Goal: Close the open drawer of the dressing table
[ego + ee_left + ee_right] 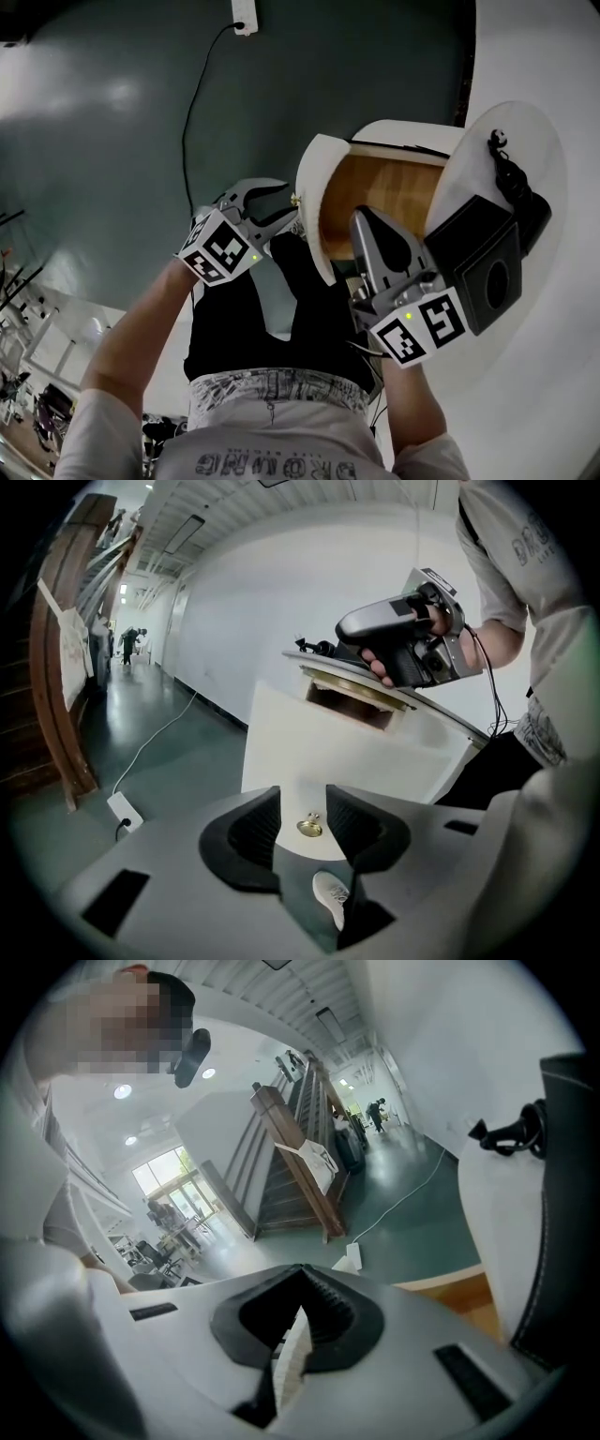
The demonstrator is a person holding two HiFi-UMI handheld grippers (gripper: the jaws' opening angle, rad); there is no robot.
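head view, left to right: one power strip with one cable lies on the dark green floor, well apart from the furniture. the left gripper sits at the one brass knob on the white front panel of the one drawer. the drawer stands pulled out from the rounded edge of the white dressing table, its wood-lined inside showing. the right gripper hangs over the near side of the drawer's open top, between the drawer and the person's dark trousers. on the table top, just right of the drawer, lies one black pouch, and one black cord runs up from its far side.

left gripper view: the two jaws stand apart with the knob between them. a gap shows on each side of it, and neither pad is seen touching it. one white shoe shows on the floor below the jaws.

right gripper view: the two jaws meet at their tips and grip nothing. a pale strip shows in the hollow behind the tips, too unclear to name. one wooden stair frame stands far off beyond the drawer.
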